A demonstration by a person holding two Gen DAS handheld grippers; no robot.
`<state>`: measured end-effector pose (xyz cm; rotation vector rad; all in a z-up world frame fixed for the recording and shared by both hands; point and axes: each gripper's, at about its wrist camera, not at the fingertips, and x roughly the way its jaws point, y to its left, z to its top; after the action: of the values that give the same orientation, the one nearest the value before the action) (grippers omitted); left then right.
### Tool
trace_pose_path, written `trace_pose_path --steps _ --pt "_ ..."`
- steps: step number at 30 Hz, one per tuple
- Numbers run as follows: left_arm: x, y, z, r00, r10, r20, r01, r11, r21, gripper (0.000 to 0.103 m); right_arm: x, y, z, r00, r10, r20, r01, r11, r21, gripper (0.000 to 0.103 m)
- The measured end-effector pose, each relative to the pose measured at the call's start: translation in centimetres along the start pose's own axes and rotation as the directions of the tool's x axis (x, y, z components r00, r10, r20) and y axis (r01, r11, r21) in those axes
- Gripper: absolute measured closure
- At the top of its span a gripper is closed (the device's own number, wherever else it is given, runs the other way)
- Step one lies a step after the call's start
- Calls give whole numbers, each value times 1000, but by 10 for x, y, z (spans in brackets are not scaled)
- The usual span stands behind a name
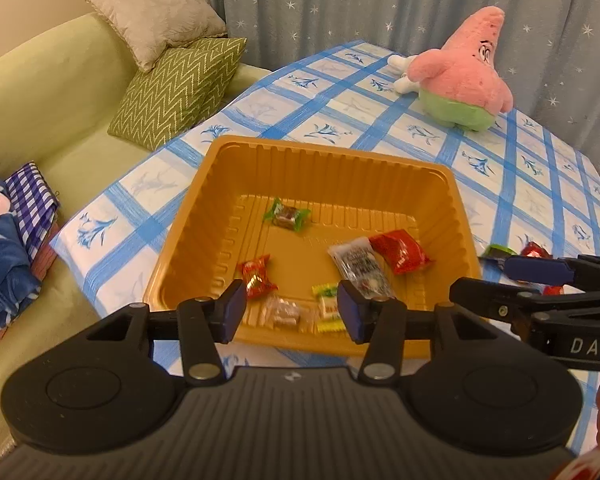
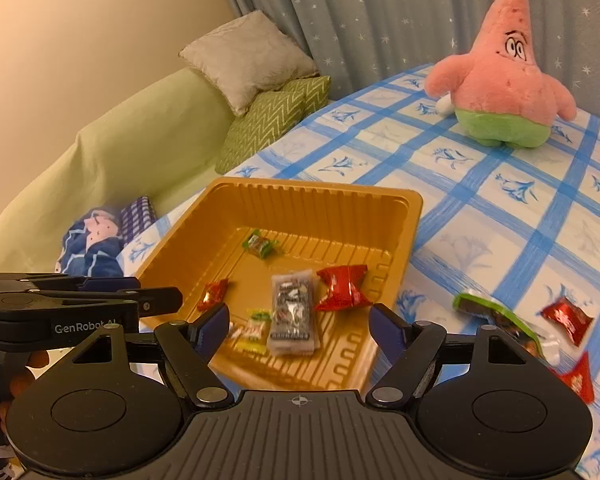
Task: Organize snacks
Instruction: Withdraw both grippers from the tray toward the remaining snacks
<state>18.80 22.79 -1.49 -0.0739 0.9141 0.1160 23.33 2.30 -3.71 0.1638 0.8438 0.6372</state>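
Tray (image 2: 396, 216): six snacks inside. Four snacks (image 2: 566, 318) lie right of tray. Left gripper (image 1: 292, 306) and right gripper (image 2: 298, 326): jaws open, empty, above tray. Risk: light tray slides if nudged.

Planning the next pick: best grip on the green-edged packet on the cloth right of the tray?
Take the green-edged packet across its narrow width, from above. It lies flat on the tablecloth, long and thin, so the ends give little to pinch. The right gripper is nearest, jaws open.
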Motion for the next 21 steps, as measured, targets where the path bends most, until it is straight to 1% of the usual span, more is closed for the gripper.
trace_pose_path --steps 10,21 --pt "-30 -25 -29 1000 -7 -6 7 1000 5 56 -43 -10 -25 1000 -14 7 14 1000 21 24" --pt "-57 -66 -58 998 -55 -11 55 998 32 56 -89 -36 -61 998 -57 -1 57 997 50 24"
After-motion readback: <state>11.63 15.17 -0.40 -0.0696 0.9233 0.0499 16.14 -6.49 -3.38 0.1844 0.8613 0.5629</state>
